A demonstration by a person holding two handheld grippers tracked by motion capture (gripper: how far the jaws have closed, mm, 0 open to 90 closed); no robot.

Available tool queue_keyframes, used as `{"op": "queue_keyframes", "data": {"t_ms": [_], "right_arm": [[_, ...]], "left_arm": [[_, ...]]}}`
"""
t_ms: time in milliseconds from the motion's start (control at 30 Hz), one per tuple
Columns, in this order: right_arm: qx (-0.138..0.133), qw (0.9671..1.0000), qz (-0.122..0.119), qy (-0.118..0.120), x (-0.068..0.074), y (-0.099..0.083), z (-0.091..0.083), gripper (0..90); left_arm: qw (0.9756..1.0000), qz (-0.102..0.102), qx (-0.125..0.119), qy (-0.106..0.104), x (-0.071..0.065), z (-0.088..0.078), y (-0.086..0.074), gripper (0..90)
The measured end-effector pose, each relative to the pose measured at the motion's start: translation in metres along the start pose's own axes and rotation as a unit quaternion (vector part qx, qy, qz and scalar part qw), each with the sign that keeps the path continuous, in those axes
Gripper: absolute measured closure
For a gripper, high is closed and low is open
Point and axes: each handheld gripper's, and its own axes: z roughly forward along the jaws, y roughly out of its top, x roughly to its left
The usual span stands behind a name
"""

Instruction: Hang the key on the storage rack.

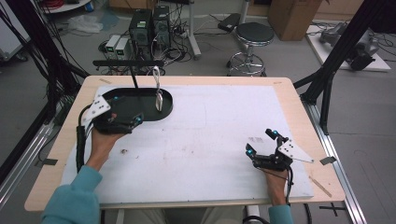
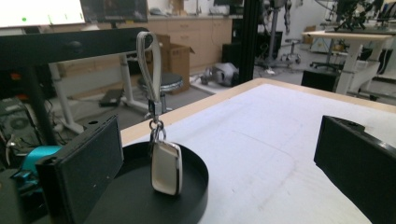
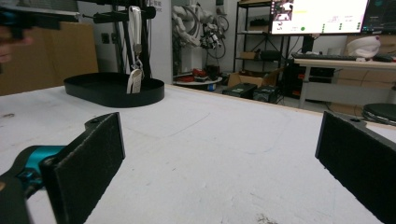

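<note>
The desk [image 1: 196, 191], a wooden top under a white mat, carries the scene; at about ten o'clock on it sits a black oval tray [image 1: 164, 112], from which a thin post rises to a black crossbar [image 1: 122, 63]. From the right end of that bar hangs a key fob [image 1: 159, 100] on a pale strap loop [image 2: 148, 65], its white body dangling upright with the lower end just above or resting on the tray floor; which of the two cannot be told. The left gripper [image 1: 126, 122] sits over the tray's near-left edge, at roughly eight o'clock from the fob, jaws spread wide with nothing between them; in the left gripper view the fob hangs free ahead, between the two pads. The right gripper [image 1: 259, 142] rests at about four o'clock on the desk, well apart from the tray, its jaws likewise wide and empty. The likely trouble from here: the fob hangs freely, so a brush from the left gripper's pad or trailing cable could set it swinging or slide the loop off the bar's end, and a nudge to the tray could tip the slim stand.
</note>
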Motion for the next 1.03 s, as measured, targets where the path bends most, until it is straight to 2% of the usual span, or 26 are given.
{"op": "queue_keyframes", "data": {"t_ms": [133,233,467,700,867,1033], "right_arm": [[0.002,1.0000,0.000,-0.002,0.000,0.000,0.000,0.8],[0.004,1.0000,0.003,-0.003,0.000,-0.001,0.001,0.8],[0.009,1.0000,0.004,-0.002,0.000,-0.002,0.001,0.8],[0.012,0.9999,0.003,-0.003,0.001,-0.002,0.001,0.8],[0.010,0.9999,-0.002,-0.003,0.001,-0.002,0.002,0.8],[0.012,0.9999,-0.004,-0.003,0.002,-0.002,0.002,0.8]], "left_arm": [[0.9997,-0.006,-0.025,-0.003,-0.008,-0.030,-0.014,1.7],[0.9996,-0.002,-0.029,-0.004,-0.014,-0.048,-0.028,1.7],[0.9990,-0.010,-0.044,0.006,-0.026,-0.079,-0.062,1.7],[0.9984,-0.026,-0.047,0.019,-0.024,-0.087,-0.077,1.7],[0.9983,-0.019,-0.049,0.025,-0.026,-0.087,-0.077,1.7],[0.9980,-0.023,-0.052,0.029,-0.026,-0.088,-0.078,1.7]]}}
